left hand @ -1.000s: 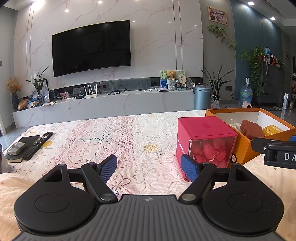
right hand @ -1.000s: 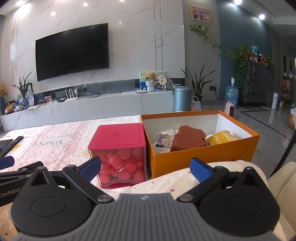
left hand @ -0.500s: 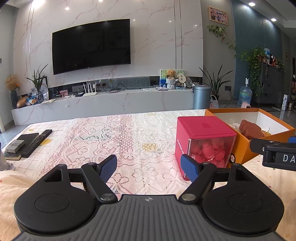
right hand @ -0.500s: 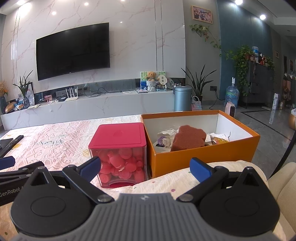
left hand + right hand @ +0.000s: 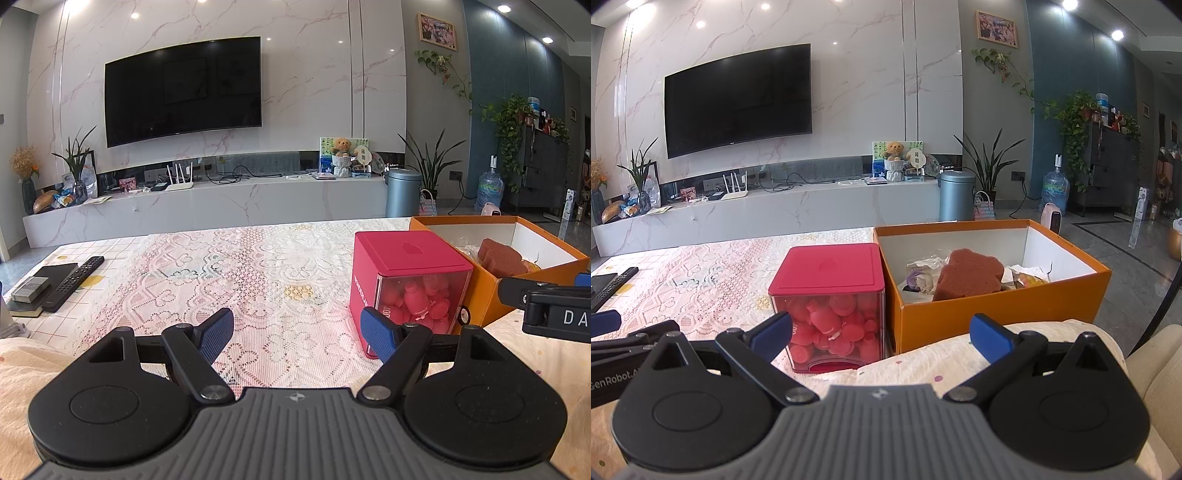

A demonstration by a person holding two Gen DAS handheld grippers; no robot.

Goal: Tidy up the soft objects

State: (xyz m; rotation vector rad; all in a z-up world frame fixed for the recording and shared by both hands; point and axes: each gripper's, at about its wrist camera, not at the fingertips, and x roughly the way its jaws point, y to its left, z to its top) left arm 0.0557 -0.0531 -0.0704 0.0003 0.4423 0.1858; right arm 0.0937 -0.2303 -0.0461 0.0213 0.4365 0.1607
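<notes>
An orange box stands on the lace-covered table and holds a brown sponge, crinkled wrappers and a yellow item. It also shows in the left wrist view, with the sponge. A pink-lidded clear box full of pink soft pieces stands left of it, also in the left wrist view. My left gripper is open and empty above the tablecloth. My right gripper is open and empty, low in front of both boxes.
A remote and a dark book with a small grey box lie at the table's left edge. A pale dotted cushion lies under the right gripper. A TV wall and low cabinet stand beyond the table.
Both grippers have sunk slightly, so less of the orange box's inside shows. Both stay open and empty.
</notes>
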